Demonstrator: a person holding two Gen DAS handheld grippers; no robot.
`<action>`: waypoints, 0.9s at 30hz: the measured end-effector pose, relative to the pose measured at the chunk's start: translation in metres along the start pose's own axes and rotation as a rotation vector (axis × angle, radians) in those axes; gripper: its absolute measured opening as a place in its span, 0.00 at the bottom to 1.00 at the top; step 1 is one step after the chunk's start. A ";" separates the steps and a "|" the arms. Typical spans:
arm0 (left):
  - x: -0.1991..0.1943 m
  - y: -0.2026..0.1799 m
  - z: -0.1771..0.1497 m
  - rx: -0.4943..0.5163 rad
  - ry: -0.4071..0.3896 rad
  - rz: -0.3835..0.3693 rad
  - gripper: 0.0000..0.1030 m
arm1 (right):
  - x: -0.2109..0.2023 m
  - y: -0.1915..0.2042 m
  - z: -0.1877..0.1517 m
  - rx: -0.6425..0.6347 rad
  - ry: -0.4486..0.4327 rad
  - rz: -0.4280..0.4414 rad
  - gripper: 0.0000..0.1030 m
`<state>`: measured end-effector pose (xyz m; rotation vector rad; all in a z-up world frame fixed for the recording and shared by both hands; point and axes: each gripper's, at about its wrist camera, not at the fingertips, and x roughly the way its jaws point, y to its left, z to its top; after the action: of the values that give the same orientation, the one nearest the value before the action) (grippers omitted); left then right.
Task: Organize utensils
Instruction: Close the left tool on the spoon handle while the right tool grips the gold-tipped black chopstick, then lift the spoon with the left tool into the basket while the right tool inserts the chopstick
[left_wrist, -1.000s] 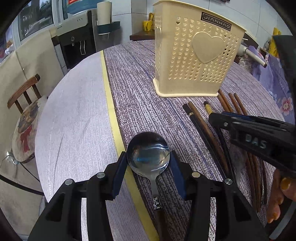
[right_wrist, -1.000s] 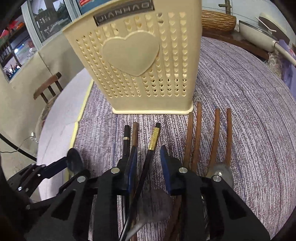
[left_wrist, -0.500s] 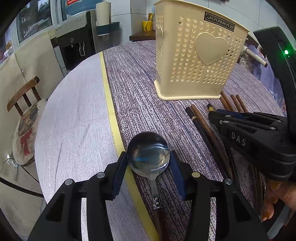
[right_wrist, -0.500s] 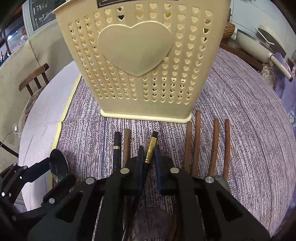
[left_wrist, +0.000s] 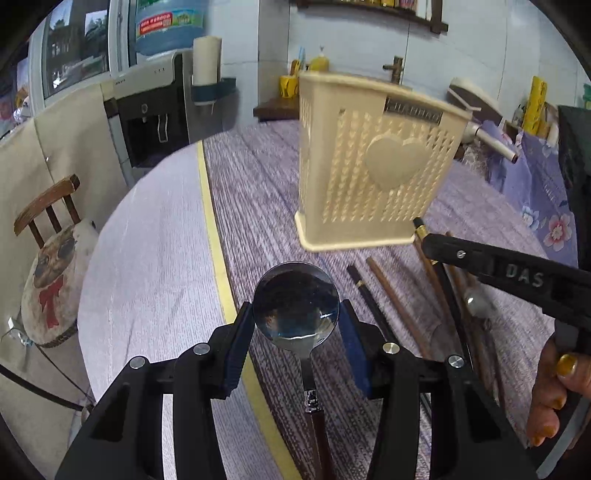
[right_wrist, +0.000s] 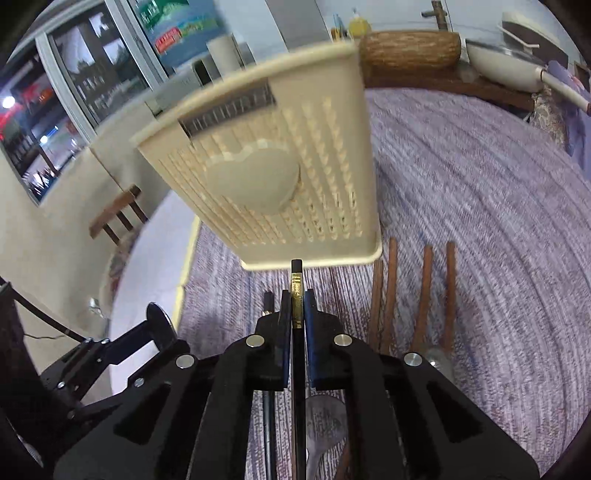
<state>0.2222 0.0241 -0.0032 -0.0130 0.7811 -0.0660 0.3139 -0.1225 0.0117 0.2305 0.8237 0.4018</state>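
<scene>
While my right tool (right_wrist: 296, 308) is pinching the black gold-banded chopstick (right_wrist: 296, 284) just before the cream holder (right_wrist: 280, 173), I am tilting it upright. My left tool (left_wrist: 295, 328) is cradling a spoon (left_wrist: 295, 304) above the worktop (left_wrist: 258, 192).

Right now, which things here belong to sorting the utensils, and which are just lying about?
For the job:
- spoon in left gripper
- black chopstick in right gripper
- cream holder
- brown chopsticks on the table

Lying about:
- chair
- water dispenser
- pan
</scene>
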 end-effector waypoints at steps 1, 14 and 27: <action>-0.004 0.000 0.003 -0.001 -0.019 -0.003 0.45 | -0.010 0.001 0.002 -0.008 -0.027 0.014 0.08; -0.056 0.005 0.025 -0.020 -0.175 -0.027 0.45 | -0.107 0.007 0.012 -0.112 -0.198 0.114 0.08; -0.069 0.004 0.035 -0.015 -0.203 -0.040 0.45 | -0.135 0.009 0.018 -0.150 -0.250 0.151 0.08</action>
<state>0.1978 0.0316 0.0698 -0.0491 0.5783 -0.0952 0.2428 -0.1734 0.1169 0.1992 0.5292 0.5615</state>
